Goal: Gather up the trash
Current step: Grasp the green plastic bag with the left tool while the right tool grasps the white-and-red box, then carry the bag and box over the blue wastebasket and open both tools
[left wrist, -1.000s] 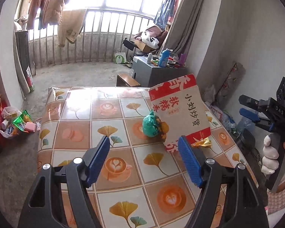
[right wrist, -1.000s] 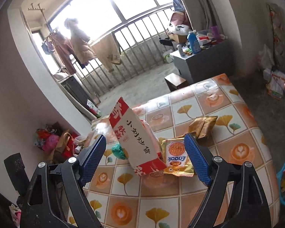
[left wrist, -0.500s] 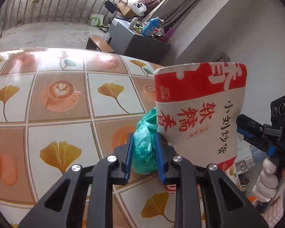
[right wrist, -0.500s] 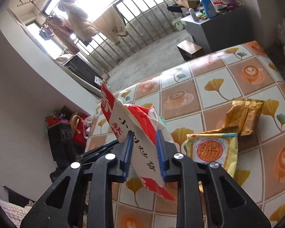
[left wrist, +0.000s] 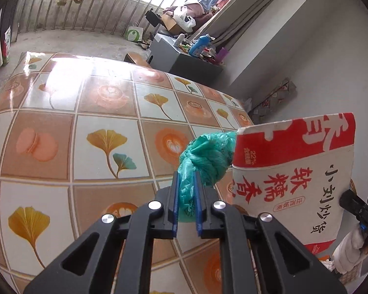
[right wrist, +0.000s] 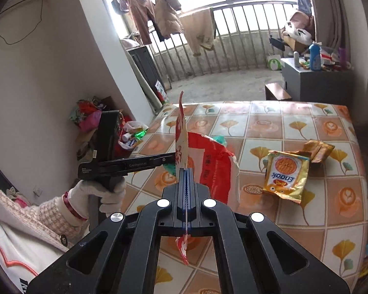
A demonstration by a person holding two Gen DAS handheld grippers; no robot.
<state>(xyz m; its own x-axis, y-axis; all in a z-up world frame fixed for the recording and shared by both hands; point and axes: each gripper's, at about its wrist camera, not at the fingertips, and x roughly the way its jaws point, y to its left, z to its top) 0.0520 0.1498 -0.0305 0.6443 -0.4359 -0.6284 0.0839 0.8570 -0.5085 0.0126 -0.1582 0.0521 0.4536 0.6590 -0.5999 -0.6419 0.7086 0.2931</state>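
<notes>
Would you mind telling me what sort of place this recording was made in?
Probably a lived-in home, a room opening onto a railed balcony. Laundry hangs at the bright window, a table wears a patterned oilcloth, and a grey cabinet holds bottles and clutter.

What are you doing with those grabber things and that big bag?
A person is picking up trash from the table. The left gripper is pinching a crumpled green plastic bag. The right gripper is clamped on the edge of a big red and white paper bag, holding it up beside the green one. A yellow snack packet and a brown wrapper lie on the table.
</notes>
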